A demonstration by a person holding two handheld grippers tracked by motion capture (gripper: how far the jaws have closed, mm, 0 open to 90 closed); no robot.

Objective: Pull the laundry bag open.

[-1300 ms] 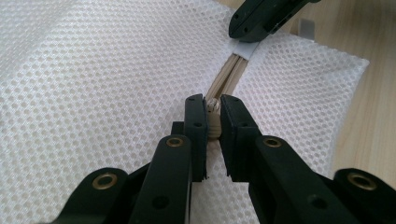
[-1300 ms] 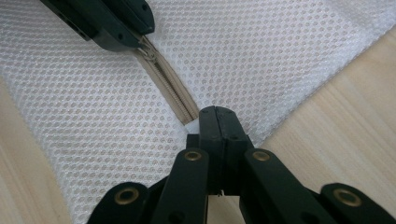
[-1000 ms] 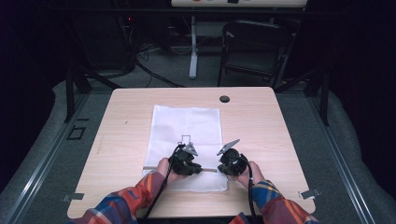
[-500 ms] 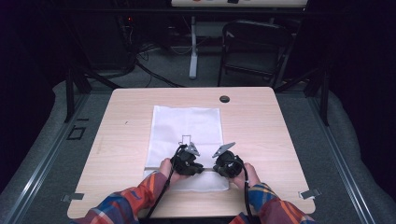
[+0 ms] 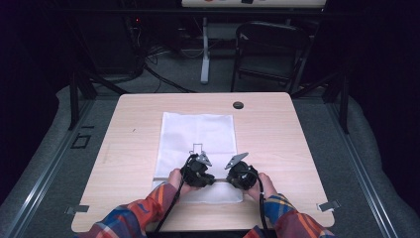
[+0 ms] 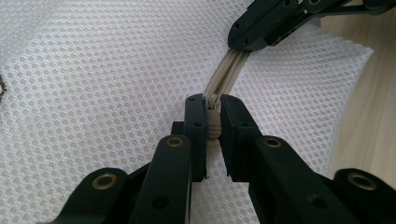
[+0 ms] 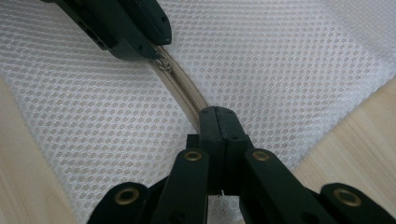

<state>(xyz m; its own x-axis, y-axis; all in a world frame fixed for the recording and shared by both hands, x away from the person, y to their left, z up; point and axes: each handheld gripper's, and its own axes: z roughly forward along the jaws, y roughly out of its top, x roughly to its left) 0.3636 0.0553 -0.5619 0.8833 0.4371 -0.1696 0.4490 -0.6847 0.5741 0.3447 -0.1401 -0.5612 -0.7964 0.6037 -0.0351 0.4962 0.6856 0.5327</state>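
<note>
A white mesh bag (image 5: 198, 131) lies flat in the middle of the wooden table (image 5: 277, 144), with a beige zipper (image 6: 228, 70) running across its near end. My left gripper (image 6: 213, 106) is shut on the zipper's slider, which is pinched between its jaws. My right gripper (image 7: 217, 114) is shut on the zipper tape (image 7: 184, 91), a short way along from the slider. In the high view the left gripper (image 5: 198, 172) and right gripper (image 5: 241, 176) sit close together over the bag's near end, each held in a hand with a plaid sleeve.
A round black cable hole (image 5: 238, 105) sits near the table's far edge. Metal clips (image 5: 329, 205) mark the front corners. Beyond the table stand a dark chair (image 5: 272, 49) and a white stand leg (image 5: 204, 54). Bare wood lies on both sides of the bag.
The right gripper has shifted slightly left and toward the near edge, narrowing the gap to the left gripper. The left gripper has barely moved.
</note>
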